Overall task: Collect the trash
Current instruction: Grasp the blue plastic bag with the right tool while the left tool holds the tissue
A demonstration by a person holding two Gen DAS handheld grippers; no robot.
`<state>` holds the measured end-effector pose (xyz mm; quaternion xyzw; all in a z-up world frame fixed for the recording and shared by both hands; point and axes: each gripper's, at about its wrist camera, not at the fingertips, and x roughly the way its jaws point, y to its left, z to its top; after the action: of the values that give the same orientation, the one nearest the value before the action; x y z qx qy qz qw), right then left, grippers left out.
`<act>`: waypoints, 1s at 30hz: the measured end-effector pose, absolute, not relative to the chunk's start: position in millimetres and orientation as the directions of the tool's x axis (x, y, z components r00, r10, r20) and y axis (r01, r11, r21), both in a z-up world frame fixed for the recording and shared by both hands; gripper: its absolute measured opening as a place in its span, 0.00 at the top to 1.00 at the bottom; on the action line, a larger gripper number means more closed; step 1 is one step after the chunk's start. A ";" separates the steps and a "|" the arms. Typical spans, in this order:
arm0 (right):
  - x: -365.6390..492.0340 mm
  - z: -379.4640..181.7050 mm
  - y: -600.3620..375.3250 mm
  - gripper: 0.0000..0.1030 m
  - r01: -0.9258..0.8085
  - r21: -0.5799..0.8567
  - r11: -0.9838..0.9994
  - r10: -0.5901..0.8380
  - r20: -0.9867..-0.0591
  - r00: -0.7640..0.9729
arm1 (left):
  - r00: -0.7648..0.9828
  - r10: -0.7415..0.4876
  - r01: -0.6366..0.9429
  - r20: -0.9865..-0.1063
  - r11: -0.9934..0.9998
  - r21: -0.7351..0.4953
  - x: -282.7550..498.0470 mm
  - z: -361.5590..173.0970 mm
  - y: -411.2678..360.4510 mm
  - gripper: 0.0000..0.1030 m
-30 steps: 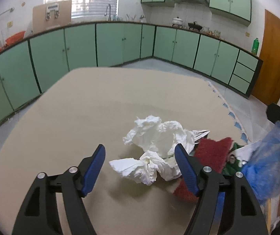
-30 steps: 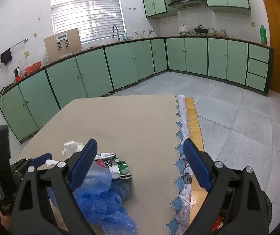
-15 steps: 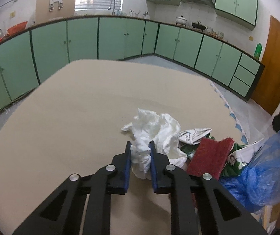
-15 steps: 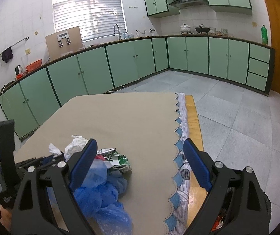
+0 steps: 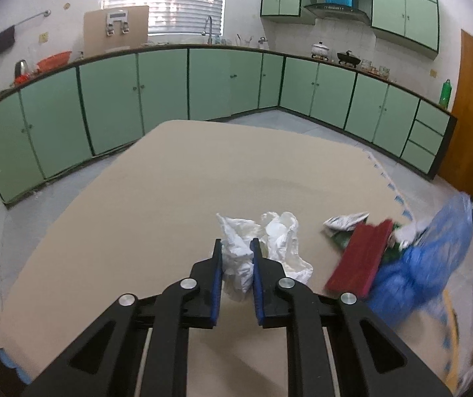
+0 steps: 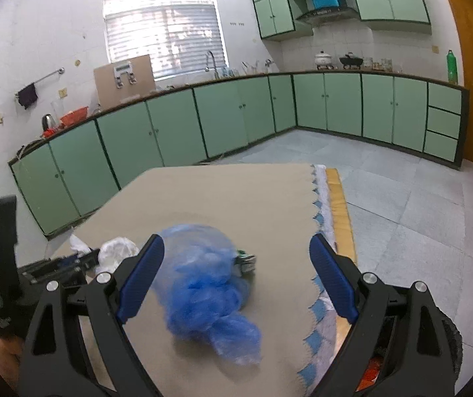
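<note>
My left gripper [image 5: 236,244] is shut on a crumpled white tissue [image 5: 236,264] and holds it just above the beige table [image 5: 186,182]. A second white wad [image 5: 282,241] lies right beside it. To the right are a red scouring pad [image 5: 358,261], a crumpled wrapper [image 5: 345,221] and a blurred blue plastic bag [image 5: 428,251]. In the right wrist view my right gripper [image 6: 236,241] stands wide open. The blue bag [image 6: 203,284] shows between its fingers, and neither pad presses on it. The left gripper [image 6: 67,264] and its tissue [image 6: 117,248] are at the far left.
A green wrapper [image 6: 246,261] peeks out behind the bag. The table's scalloped cloth edge [image 6: 319,205] runs close on the right, with grey floor [image 6: 402,198] beyond. Green cabinets [image 5: 163,92] line the far walls. The far half of the table is bare.
My left gripper shut on the white tissue and drew it up and away from the second wad. The right gripper shifted, and the blue bag now appears between its fingers.
</note>
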<state>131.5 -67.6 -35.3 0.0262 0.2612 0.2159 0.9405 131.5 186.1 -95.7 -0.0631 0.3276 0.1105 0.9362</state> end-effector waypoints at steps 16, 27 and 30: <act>115.8 -47.4 -2.4 0.28 -0.511 0.184 0.840 0.522 -0.533 0.666 | 0.746 0.209 -0.299 -0.633 0.953 -0.038 114.2 -100.2 215.2 0.85; 118.5 -62.4 5.3 0.35 -0.492 0.112 0.863 0.455 -0.593 0.664 | 0.741 0.132 -0.268 -0.658 0.957 -0.109 118.3 -108.7 228.9 0.74; 119.6 -62.2 -0.3 0.35 -0.485 0.116 0.867 0.451 -0.597 0.664 | 0.758 0.116 -0.253 -0.642 0.959 -0.126 114.5 -103.5 227.3 0.58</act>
<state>119.6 -0.3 -62.2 -0.0265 0.3199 0.2566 0.9116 114.5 227.3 -103.5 -0.1030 0.3337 0.0989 0.9318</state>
